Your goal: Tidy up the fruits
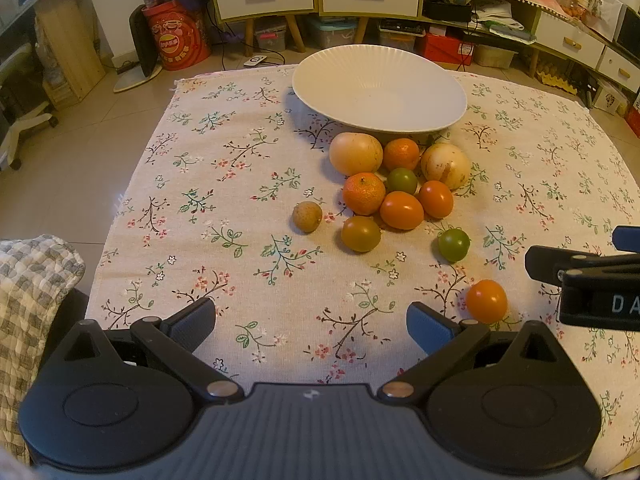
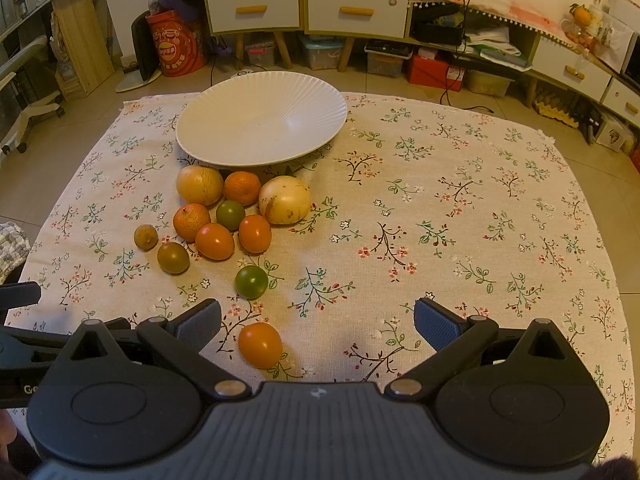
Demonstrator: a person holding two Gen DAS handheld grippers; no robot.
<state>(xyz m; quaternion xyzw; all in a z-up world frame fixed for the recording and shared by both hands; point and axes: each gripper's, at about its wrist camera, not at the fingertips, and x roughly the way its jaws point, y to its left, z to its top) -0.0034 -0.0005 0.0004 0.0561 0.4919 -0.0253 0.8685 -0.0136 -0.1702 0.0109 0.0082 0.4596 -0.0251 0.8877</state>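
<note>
The white plate (image 2: 262, 120) sits at 12 o'clock on the floral tablecloth (image 2: 440, 220), and the heap of fruits (image 2: 236, 216) lies just in front of it. One oval orange tomato (image 2: 260, 345) lies apart at 6 o'clock, its long axis pointing toward 1 o'clock. The left gripper (image 1: 311, 322) and the right gripper (image 2: 318, 322) are both wide open and hold nothing. Behind stand drawers (image 2: 304, 8) on a tiled floor.

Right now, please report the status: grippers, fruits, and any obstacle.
Left gripper open, empty. Right gripper open, empty. White plate bare; fruits on cloth, nearest orange tomato just ahead of right gripper. Nothing blocks it.
</note>
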